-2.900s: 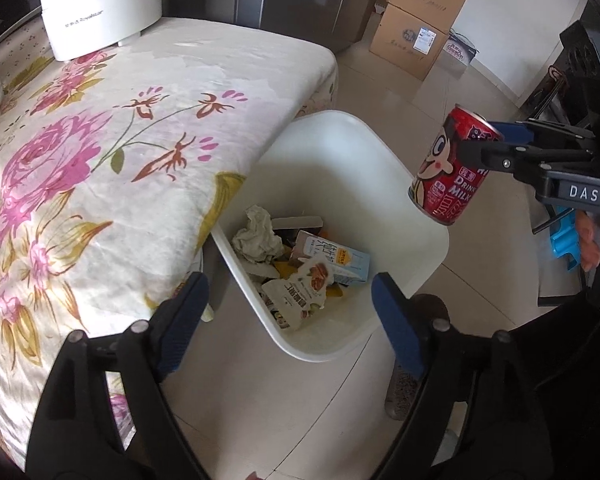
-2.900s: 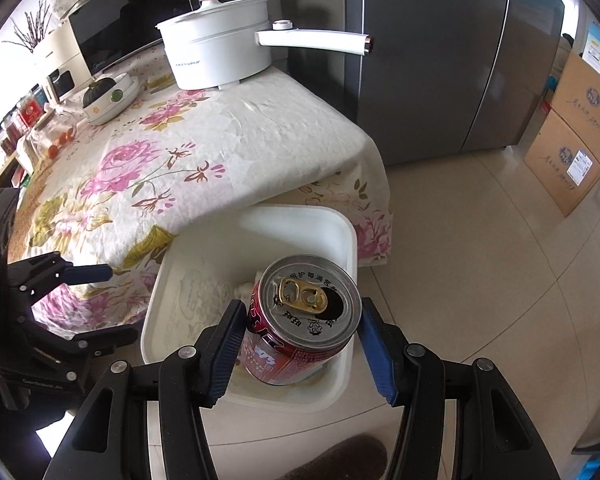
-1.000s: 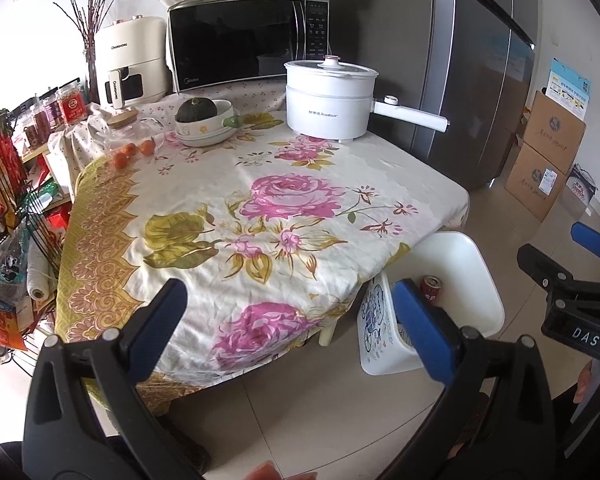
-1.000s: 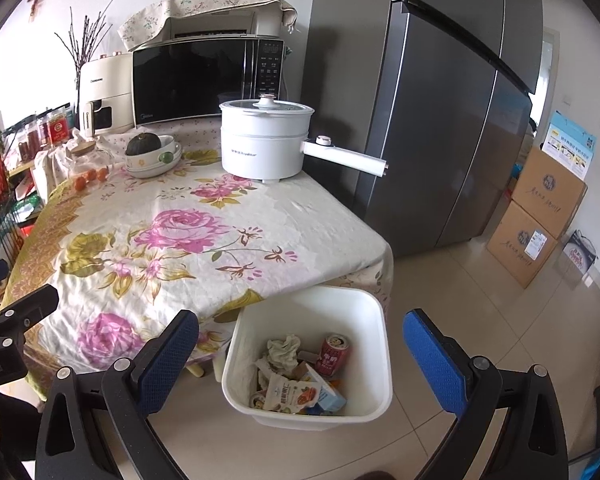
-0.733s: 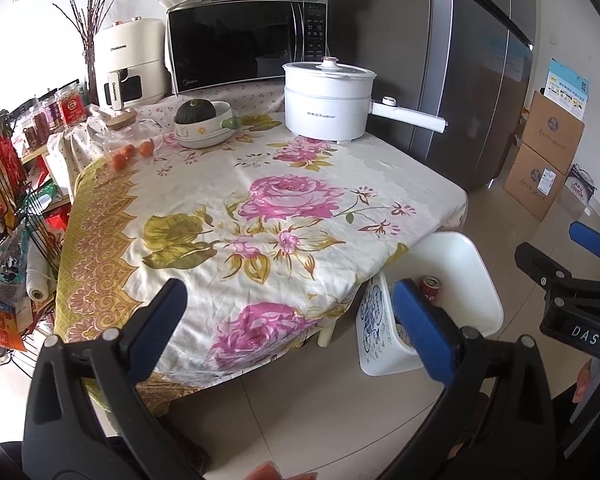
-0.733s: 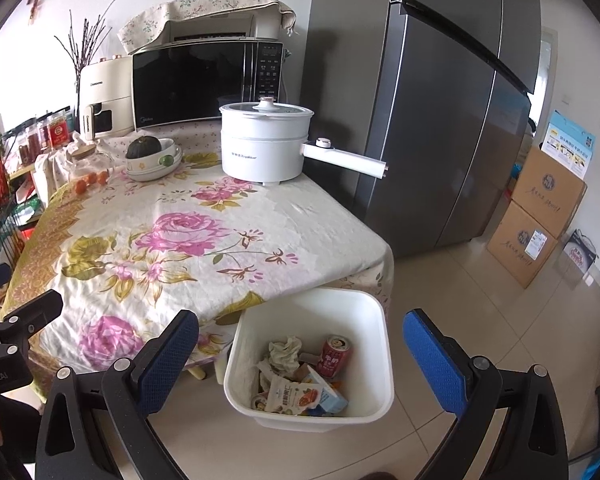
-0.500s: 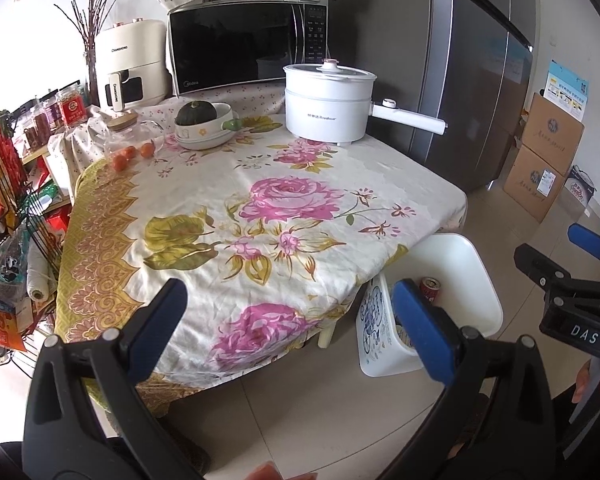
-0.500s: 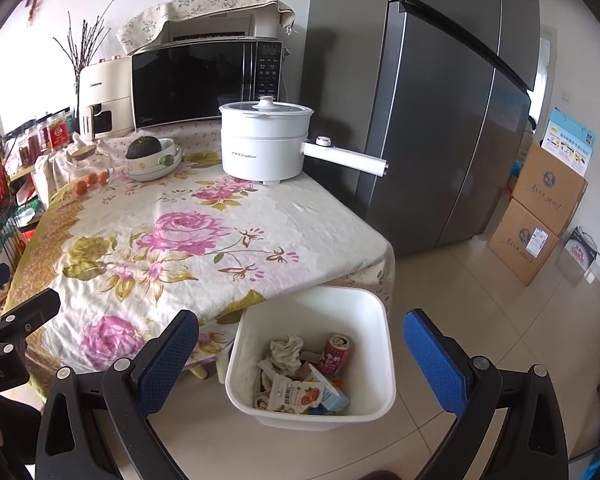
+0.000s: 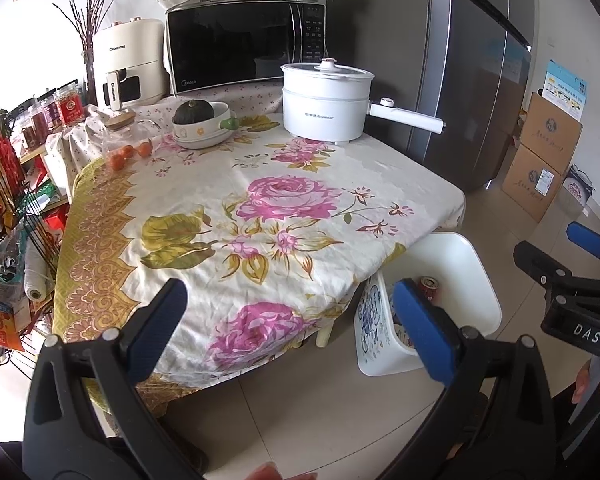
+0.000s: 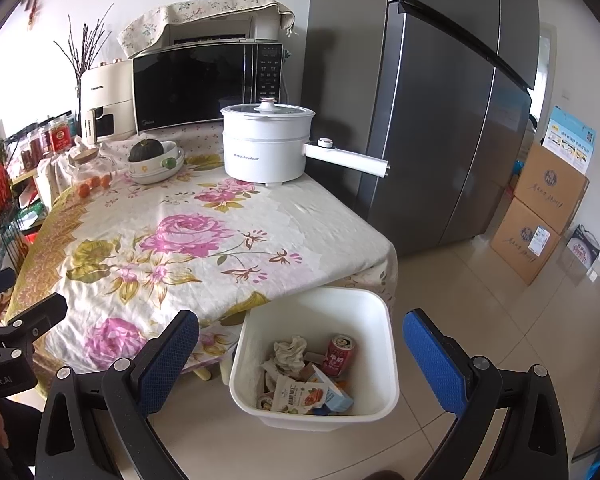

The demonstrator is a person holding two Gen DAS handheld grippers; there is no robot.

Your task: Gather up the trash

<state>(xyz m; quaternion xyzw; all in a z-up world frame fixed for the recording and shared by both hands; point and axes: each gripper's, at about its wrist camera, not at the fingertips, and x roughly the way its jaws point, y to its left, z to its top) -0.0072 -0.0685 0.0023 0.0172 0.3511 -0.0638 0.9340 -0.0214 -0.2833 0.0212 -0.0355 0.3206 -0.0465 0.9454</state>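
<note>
A white trash bin [image 10: 388,364] [image 9: 472,292] stands on the floor at the table's near corner. Inside it lie a red drink can [image 10: 339,355] [image 9: 429,285], a crumpled tissue [image 10: 290,350], a snack packet [image 10: 298,394] and a small carton [image 10: 334,394]. My right gripper [image 10: 302,360] is open above and in front of the bin, holding nothing. My left gripper [image 9: 286,326] is open too, back from the table's front edge with nothing between its fingers. In the left wrist view the right gripper's tool [image 9: 572,280] shows at the far right.
The table [image 10: 204,240] wears a floral cloth and carries a white electric pot [image 10: 268,146], a bowl with a squash [image 10: 154,162] and a jar of oranges [image 10: 90,176]. Microwave [image 10: 204,84] behind, grey fridge [image 10: 440,112] and cardboard boxes [image 10: 540,212] right, wire rack [image 9: 8,216] left.
The red can, held by my right gripper over the bin 2.9 s ago, now lies inside the bin. Both grippers have pulled back and up; over the last second nothing moved noticeably.
</note>
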